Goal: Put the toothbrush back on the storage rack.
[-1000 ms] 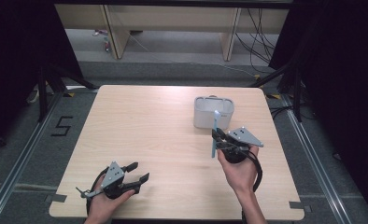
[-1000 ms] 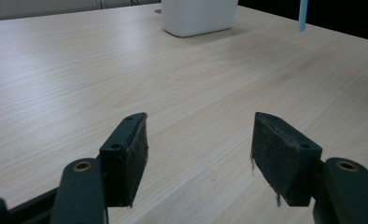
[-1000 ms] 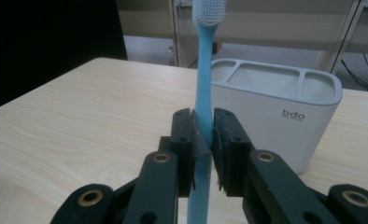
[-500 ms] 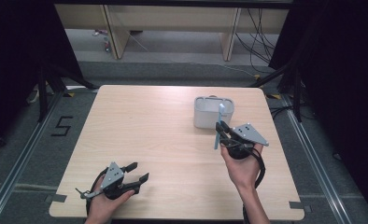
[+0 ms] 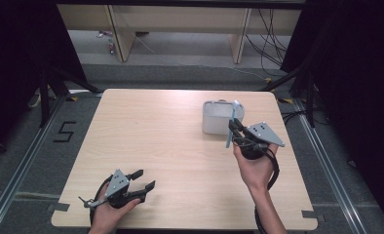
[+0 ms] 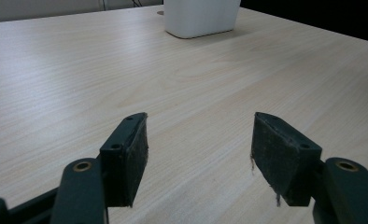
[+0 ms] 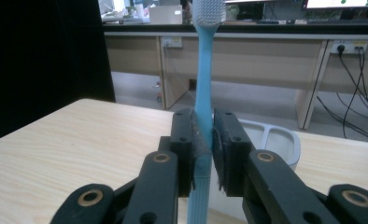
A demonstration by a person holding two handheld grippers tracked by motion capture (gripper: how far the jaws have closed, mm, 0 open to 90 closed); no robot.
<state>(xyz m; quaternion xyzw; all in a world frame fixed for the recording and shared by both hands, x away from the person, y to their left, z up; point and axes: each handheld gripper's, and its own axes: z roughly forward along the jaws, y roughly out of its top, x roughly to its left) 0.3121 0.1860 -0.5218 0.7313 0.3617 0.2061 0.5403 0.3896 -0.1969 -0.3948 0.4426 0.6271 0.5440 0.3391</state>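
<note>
A light blue toothbrush (image 7: pixel 203 88) stands upright between the pads of my right gripper (image 7: pixel 203 140), which is shut on its handle; its white bristle head is at the top. From above, that toothbrush (image 5: pixel 232 124) and the right gripper (image 5: pixel 236 130) hover just in front of a white holder box (image 5: pixel 214 117) at the table's far right. The holder (image 7: pixel 275 140) lies just behind the jaws in the right gripper view. My left gripper (image 5: pixel 144 181) rests near the front left edge of the table, open, with nothing between its pads (image 6: pixel 130 154). The white holder (image 6: pixel 201 16) is far ahead of it.
The light wooden table (image 5: pixel 151 136) is bare across its middle and left. Dark curtains flank both sides. Beyond the far edge are desk legs and cables on the floor (image 5: pixel 258 34).
My right gripper has carried the toothbrush a little farther up the table towards the white holder. The left gripper has stayed where it was.
</note>
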